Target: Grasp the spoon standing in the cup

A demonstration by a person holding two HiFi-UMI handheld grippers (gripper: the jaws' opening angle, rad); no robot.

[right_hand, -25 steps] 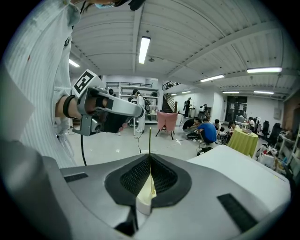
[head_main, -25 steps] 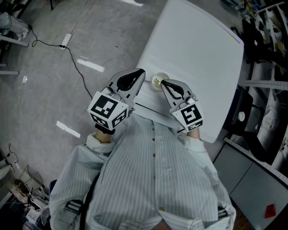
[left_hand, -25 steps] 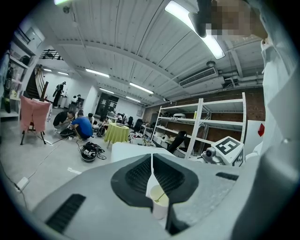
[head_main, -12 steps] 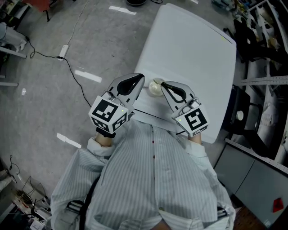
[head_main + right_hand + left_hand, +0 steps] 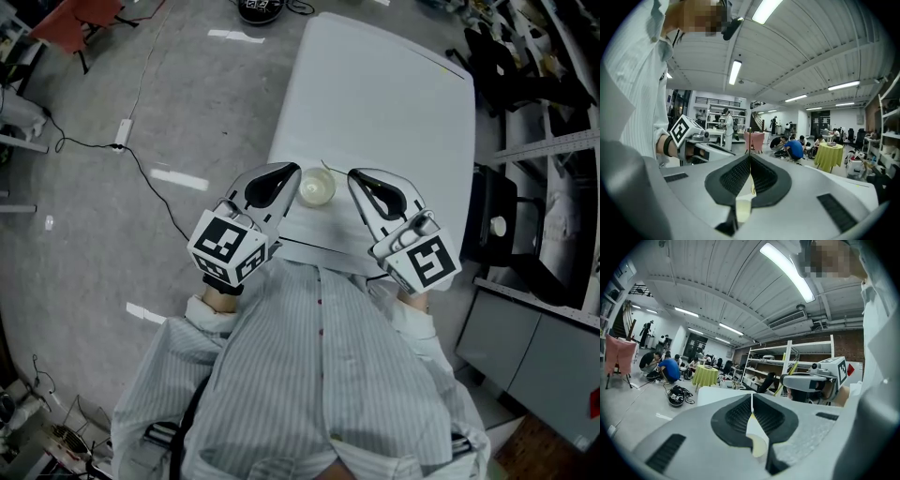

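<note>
The left gripper [image 5: 295,171] is clenched on nothing, its black ribbed pads pressed together along a closed seam in the left gripper view [image 5: 751,397]. The right gripper [image 5: 353,175] is likewise clenched and empty [image 5: 750,157]. Both are held off the white table [image 5: 394,103], one on each side of the pale cup [image 5: 317,187], which stands between their tips near the table's near edge and touches neither. The spoon [image 5: 328,168] shows only as a thin sliver at the cup's far rim. Each gripper carries a marker cube with black-and-white square codes, left [image 5: 228,246] and right [image 5: 427,262]; these bear no readable words. Below them is the person's striped shirt [image 5: 319,375].
</note>
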